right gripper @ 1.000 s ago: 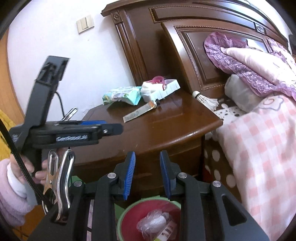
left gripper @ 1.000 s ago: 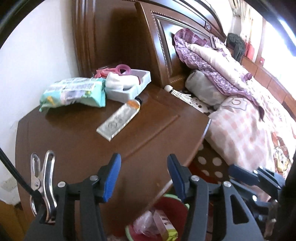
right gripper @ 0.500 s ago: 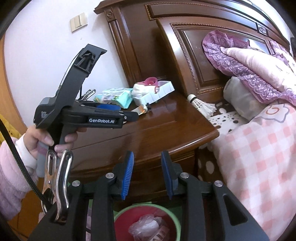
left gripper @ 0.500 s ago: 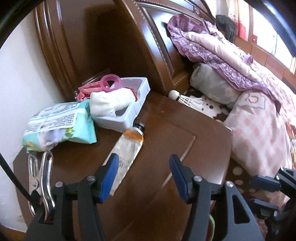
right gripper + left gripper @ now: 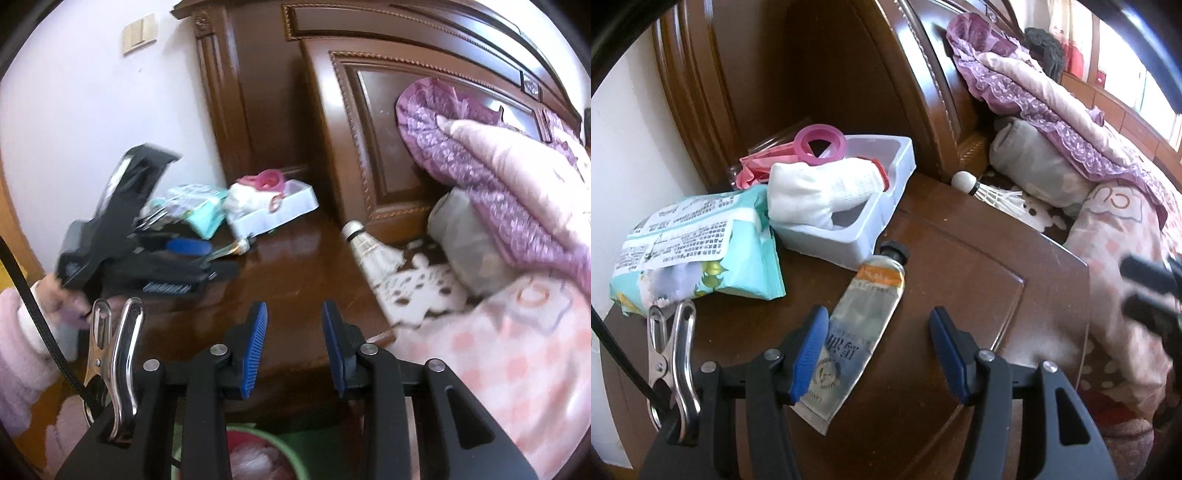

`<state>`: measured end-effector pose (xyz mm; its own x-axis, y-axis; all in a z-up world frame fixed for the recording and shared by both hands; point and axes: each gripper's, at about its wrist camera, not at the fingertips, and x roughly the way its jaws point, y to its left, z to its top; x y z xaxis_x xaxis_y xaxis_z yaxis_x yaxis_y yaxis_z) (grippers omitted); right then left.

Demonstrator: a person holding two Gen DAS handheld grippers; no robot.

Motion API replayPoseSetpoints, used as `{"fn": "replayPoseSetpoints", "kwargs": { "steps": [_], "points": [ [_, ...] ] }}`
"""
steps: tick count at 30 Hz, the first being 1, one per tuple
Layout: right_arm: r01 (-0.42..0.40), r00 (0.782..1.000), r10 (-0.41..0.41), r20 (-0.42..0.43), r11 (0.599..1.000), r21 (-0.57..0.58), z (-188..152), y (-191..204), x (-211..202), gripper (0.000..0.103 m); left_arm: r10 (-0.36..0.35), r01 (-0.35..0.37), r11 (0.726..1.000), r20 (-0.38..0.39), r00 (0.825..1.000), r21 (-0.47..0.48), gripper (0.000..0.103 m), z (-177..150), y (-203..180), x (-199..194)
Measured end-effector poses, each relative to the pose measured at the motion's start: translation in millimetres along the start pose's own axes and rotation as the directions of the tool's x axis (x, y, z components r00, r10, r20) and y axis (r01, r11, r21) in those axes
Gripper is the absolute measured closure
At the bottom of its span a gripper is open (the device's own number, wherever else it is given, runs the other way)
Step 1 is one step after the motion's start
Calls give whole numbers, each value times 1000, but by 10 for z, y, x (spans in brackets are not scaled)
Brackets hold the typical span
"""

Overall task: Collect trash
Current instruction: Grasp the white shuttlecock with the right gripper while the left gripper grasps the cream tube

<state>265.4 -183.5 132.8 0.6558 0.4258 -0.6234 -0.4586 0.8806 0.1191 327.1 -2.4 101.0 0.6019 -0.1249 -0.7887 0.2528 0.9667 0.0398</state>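
- While the left gripper [image 5: 879, 350] hangs low over the nightstand [image 5: 979, 280] with its jaws spread wide and nothing between them, the squeezed tube [image 5: 855, 332] lies flat just ahead, its crimped tail right beside the left finger and its black cap pointing away toward the white tray [image 5: 882, 206].
- Judging by its flattened, wrinkled body, the tube is nearly spent: light, soft and glossy enough to slip on the polished wood.
- A pinch across the flat middle looks safest; the thin tail may fold, and the hard cap is small and touches or nearly touches the tray wall.
- To the gripper's left front sits a wet-wipe pack [image 5: 698, 243], near the tube but apart from it; ahead and to the right the wood is bare up to the rim, leaving room to slide or lift that way.
- A shuttlecock [image 5: 990, 190] rests at the far right corner, well apart from the tube.
- The right gripper [image 5: 293, 347] waits at the nightstand's near edge, jaws parted and empty.
- Directly beneath it is the bin [image 5: 258, 454], already holding crumpled plastic, so the carry off the near edge is probably short.
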Motion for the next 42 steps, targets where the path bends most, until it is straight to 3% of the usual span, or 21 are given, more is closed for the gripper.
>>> {"fn": "replayPoseSetpoints", "kwargs": {
  "steps": [3,9,13,24,36,39,42],
  "points": [
    [35,999,-35,-9,999,-2,141,-104,144,71,-7,7,1000,13,1000,-8,43,-10,7,8],
    [86,996,-87,-34,996,-27,410,-291,452,70,-49,50,998,24,999,-47,68,5,77,9],
    [97,993,-100,-67,994,-53,559,-371,685,63,-79,82,993,29,996,-88,75,2,155,-9],
    [99,979,-114,-170,991,-95,755,-522,1315,62,-113,117,986,36,993,-121,78,-7,224,-38],
    [68,968,-78,-239,996,-49,657,-777,1581,62,-113,117,986,36,993,-122,78,-9,225,-36],
    [59,970,-68,-233,997,-47,639,-786,1579,73,-116,119,985,37,993,-126,78,-10,224,-38],
    [64,974,-76,-214,996,-61,604,-743,1560,76,-114,117,985,37,993,-129,83,-9,229,-38]
  ]
}}
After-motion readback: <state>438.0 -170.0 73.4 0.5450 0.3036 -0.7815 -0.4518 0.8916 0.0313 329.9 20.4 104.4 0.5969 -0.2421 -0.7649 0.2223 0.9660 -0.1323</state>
